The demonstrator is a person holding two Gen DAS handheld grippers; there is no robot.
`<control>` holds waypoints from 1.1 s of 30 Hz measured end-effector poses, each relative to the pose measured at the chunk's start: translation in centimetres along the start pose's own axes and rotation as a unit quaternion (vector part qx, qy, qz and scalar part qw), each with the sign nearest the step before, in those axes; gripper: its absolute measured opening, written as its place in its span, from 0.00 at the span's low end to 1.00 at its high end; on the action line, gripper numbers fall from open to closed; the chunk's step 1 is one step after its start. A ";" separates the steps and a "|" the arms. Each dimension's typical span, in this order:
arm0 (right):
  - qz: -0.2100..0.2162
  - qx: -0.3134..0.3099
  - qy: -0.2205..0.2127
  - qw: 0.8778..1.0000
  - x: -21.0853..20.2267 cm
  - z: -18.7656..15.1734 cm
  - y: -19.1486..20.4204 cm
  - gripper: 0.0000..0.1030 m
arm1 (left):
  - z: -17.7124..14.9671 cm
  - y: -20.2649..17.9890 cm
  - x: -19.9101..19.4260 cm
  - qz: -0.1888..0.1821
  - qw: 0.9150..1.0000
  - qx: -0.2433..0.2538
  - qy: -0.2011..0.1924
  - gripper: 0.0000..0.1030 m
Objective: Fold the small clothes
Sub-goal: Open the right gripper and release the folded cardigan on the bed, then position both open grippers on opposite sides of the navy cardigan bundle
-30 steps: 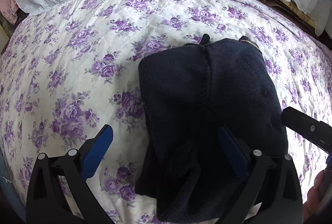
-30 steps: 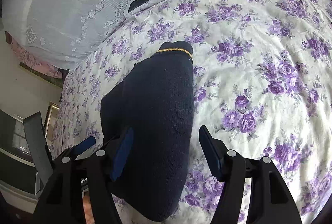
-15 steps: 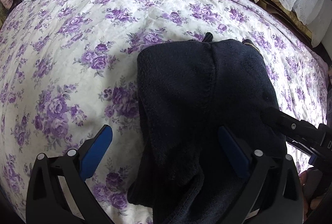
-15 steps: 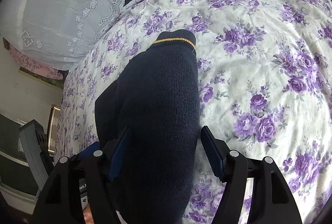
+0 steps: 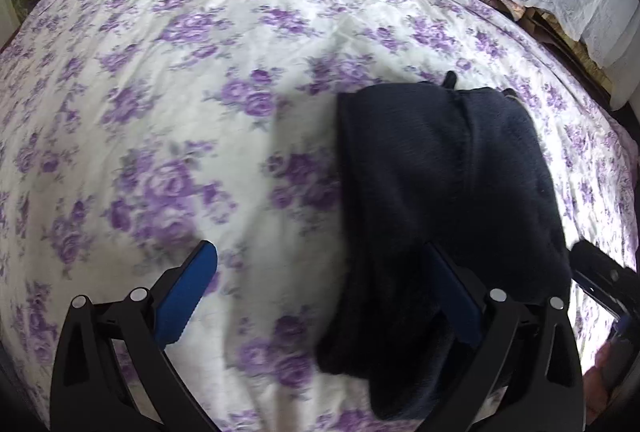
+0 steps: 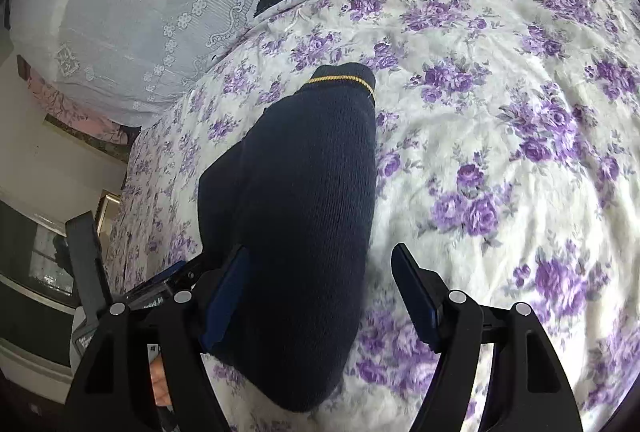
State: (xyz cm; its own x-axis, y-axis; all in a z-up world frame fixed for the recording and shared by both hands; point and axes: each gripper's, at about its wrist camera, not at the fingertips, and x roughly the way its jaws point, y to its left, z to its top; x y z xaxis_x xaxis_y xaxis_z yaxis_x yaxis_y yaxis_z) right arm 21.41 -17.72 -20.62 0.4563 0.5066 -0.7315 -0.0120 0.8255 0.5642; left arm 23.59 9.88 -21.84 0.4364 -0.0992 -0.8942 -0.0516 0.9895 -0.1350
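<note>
Dark navy knitted garment (image 5: 448, 192) lies folded into a thick bundle on the purple-flowered bedsheet (image 5: 200, 92), its cuff with a thin yellow stripe (image 6: 340, 78) at the end away from the right tongs. The left tongs (image 5: 320, 288) stand wide, the left blue pad (image 5: 186, 296) over bare sheet and the right pad over the near edge of the garment, with nothing pinched between them. The right tongs (image 6: 320, 296) are opening; the near end of the garment sits between the pads, close against the left one and apart from the right one. White lace bedding (image 6: 140, 0) lies beyond the sheet, past the garment.
</note>
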 end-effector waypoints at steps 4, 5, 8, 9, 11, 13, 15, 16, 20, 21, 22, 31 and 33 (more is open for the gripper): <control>-0.008 -0.006 0.024 1.000 0.3 -2.7 -0.4 0.72 | -0.4 0.7 0.5 0.003 1.000 -0.009 0.012 0.96; -0.005 -0.001 0.029 1.000 0.5 -3.2 -0.5 0.73 | -0.5 0.3 0.6 0.012 1.000 -0.002 0.009 0.96; -0.021 -0.015 0.037 0.999 0.9 -3.9 -0.1 0.74 | -0.6 -0.4 0.5 0.032 0.999 0.003 0.005 0.96; -0.025 -0.017 0.036 0.999 0.8 -4.0 0.1 0.74 | -0.6 -0.3 0.4 0.033 0.999 0.000 0.008 0.96; -0.028 -0.022 0.036 0.999 0.2 -4.0 0.5 0.74 | -0.6 0.0 -0.5 0.022 1.000 -0.008 0.012 0.95; -0.028 -0.026 0.030 0.999 -0.7 -4.2 0.7 0.74 | -0.8 0.2 -1.8 0.001 1.000 -0.009 0.002 0.95; -0.022 -0.026 0.026 0.999 -1.6 -4.5 0.7 0.74 | -1.3 0.2 -3.2 -0.018 1.000 -0.003 -0.010 0.95; -0.022 -0.028 0.026 0.999 -2.0 -4.6 0.7 0.74 | -1.5 0.1 -3.6 -0.027 1.000 0.001 -0.013 0.95; -0.039 -0.024 0.037 0.998 -1.7 -5.4 0.5 0.74 | -2.6 -1.2 -3.6 -0.033 0.999 0.030 -0.004 0.95; -0.043 -0.019 0.041 0.998 -1.4 -5.6 0.3 0.74 | -2.9 -1.6 -2.8 -0.018 0.999 0.040 0.008 0.95; -0.052 -0.013 0.047 0.997 -0.9 -5.7 0.0 0.74 | -3.2 -1.9 -1.6 0.005 0.998 0.051 0.026 0.96; -0.090 -0.009 0.018 0.996 -3.7 -7.7 2.2 0.76 | -3.3 -1.9 -2.4 0.000 0.998 0.058 0.022 0.95; -0.092 -0.003 0.006 0.996 -4.9 -8.4 2.5 0.76 | -3.4 -1.7 -3.6 -0.018 0.998 0.063 0.009 0.95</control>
State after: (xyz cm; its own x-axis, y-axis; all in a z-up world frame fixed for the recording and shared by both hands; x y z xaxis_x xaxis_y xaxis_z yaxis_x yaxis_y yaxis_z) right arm 11.71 -16.06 -18.88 0.4407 0.3494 -0.8269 0.0654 0.9062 0.4178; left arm 19.05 8.23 -19.80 0.4196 -0.1364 -0.8974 0.0771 0.9904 -0.1145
